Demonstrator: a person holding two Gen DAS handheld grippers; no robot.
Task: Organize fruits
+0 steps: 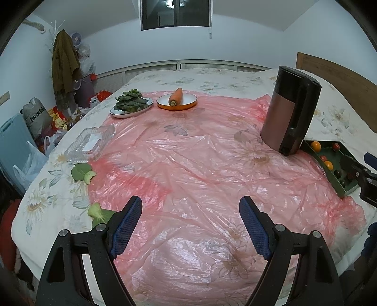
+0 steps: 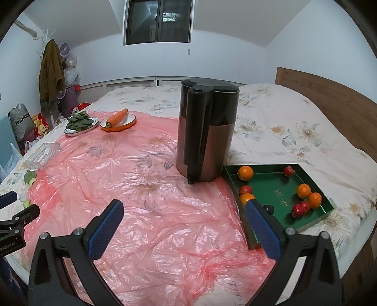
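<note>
Both hand-held grippers gape apart, empty; a tall kettle (image 2: 207, 131) stands touching the fruit tray (image 2: 278, 188).

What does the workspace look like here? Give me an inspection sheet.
Surface: bed under a floral quilt, pink plastic sheet on top.
Job's things: oranges and red fruits loose in green tray.
Clutter: kettle, carrot on orange plate, greens on a plate, clear dish, loose leaves.
Grippers: left gripper and right gripper both open, empty.
Cables: nothing seen.
Surroundings: window, coat, bags.
</note>
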